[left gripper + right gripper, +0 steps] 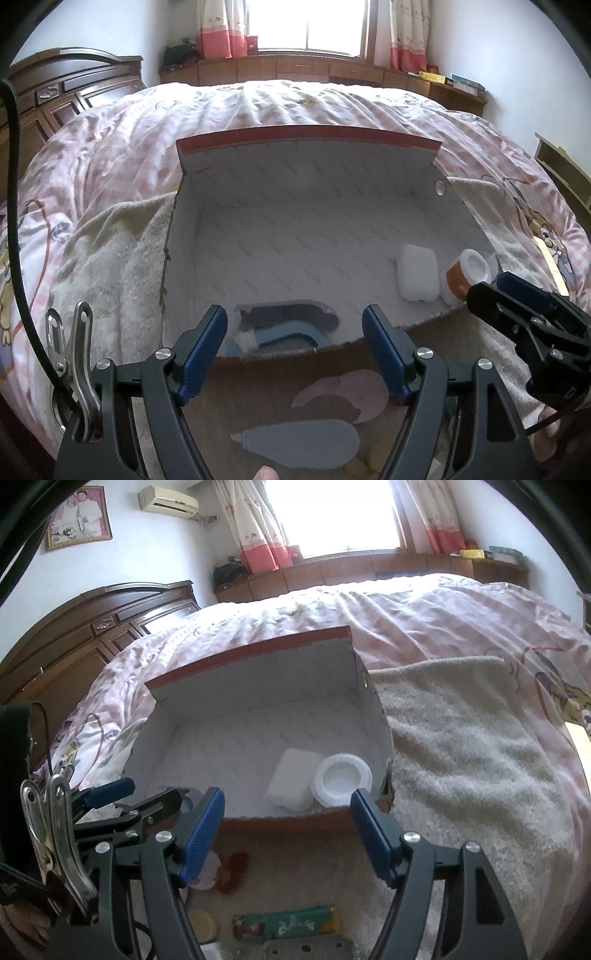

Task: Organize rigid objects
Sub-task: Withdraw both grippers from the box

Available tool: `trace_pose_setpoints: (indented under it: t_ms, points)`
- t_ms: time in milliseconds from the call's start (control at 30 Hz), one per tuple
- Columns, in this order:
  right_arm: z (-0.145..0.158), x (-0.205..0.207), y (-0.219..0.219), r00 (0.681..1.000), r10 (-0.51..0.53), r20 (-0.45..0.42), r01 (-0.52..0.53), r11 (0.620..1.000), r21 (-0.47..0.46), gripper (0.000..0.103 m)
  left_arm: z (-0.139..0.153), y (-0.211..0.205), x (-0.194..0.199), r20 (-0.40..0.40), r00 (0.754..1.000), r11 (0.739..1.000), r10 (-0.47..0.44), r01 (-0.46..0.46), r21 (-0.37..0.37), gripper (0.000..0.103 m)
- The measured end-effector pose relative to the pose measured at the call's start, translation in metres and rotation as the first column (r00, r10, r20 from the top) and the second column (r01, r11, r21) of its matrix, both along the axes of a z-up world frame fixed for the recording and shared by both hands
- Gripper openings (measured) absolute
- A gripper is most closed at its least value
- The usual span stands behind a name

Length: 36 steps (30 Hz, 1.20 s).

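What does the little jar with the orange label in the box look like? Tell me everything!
The small round jar with an orange label has a white body and a wide white cap with a sunken middle. It looks like plastic. It leans tilted in the near right corner of the open white-lined cardboard box, against the box wall, beside the white rounded rectangular block. No gripper touches it.

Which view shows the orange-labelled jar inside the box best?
The left wrist view: the jar shows from the side, with its orange label and white lid, standing in the box's near right corner beside the white block. The right wrist view looks down on it, showing only its white lid.
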State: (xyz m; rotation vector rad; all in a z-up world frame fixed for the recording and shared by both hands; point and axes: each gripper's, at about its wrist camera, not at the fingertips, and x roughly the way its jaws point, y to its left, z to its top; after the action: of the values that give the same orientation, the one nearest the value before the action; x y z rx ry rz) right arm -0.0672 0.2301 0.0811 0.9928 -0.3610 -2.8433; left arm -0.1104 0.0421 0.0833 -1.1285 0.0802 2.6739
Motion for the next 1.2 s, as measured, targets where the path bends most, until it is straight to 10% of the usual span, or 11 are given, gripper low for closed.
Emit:
trace_pose_setpoints:
  t_ms: [1200]
  points:
    - [-0.043, 0.052, 0.008, 0.994, 0.018, 0.112, -0.017, 1.0, -0.011, 0.074, -0.048, -0.011, 0.051, 0.13, 0.992, 1.0, -0.004, 0.005, -0.008, 0.086]
